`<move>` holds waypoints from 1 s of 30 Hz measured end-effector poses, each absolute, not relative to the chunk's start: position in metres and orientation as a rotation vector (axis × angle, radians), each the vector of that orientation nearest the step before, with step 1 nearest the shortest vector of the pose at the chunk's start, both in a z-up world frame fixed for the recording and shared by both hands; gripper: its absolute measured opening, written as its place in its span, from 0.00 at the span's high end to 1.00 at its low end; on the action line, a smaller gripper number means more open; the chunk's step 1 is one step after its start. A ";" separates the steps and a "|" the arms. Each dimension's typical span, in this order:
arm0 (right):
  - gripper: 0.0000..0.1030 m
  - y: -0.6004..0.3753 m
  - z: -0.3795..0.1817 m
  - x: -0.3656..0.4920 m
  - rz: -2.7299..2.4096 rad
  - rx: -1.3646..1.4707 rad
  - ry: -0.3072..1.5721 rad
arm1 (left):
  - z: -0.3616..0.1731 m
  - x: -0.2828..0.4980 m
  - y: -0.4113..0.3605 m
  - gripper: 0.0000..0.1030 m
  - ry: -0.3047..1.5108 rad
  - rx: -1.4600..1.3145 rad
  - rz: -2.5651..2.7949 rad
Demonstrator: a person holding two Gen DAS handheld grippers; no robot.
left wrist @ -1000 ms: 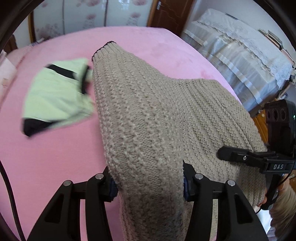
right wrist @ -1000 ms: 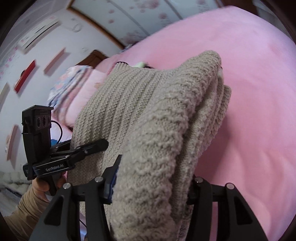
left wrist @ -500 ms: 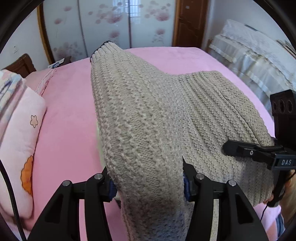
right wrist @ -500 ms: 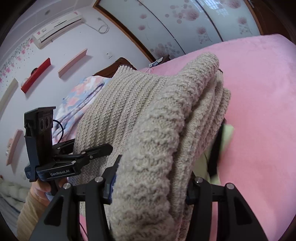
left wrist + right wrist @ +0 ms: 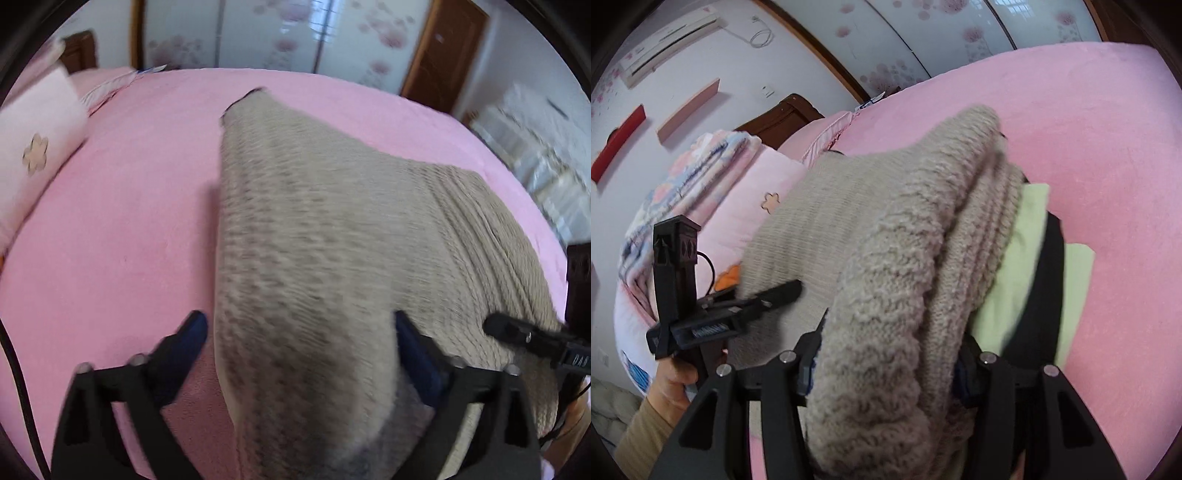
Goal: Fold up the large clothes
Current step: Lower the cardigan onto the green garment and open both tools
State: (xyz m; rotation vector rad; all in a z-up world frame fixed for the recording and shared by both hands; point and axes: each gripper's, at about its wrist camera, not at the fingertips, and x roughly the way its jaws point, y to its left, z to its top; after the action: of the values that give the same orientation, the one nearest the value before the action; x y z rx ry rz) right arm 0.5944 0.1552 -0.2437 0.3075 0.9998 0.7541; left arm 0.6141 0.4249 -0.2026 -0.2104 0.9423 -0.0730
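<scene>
The left gripper is opening its jaws, so the folded beige sweater sits loose between them now, on the pink bed. The right gripper still clamps its end, over a green garment. Looks like set-down time. Motion blur hides the sweater's underside.

The right gripper clamps a thick fold of the beige knit sweater above the pink bed. A light green garment lies beneath. The left gripper is beside the sweater.
</scene>
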 end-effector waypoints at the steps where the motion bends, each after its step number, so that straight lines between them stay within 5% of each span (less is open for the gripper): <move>1: 0.47 0.154 -0.247 0.593 0.754 0.291 0.992 | -0.207 0.613 0.427 0.01 0.927 -0.224 -0.080; 6: 0.38 0.169 -0.232 0.592 0.708 0.216 0.978 | -0.200 0.604 0.422 0.00 0.890 -0.180 -0.040; 14: 0.37 0.136 -0.163 0.541 0.625 0.113 0.945 | -0.145 0.566 0.386 0.00 0.872 -0.127 0.182; 30: 0.37 0.044 -0.015 0.363 0.495 0.128 0.957 | 0.037 0.349 0.245 0.00 0.907 -0.161 0.180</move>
State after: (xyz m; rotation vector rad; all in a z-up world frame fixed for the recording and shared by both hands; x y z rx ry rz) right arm 0.3626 0.0437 -0.0148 0.1277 0.9573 0.4946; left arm 0.3491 0.2455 0.0370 -0.1610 0.9070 0.1803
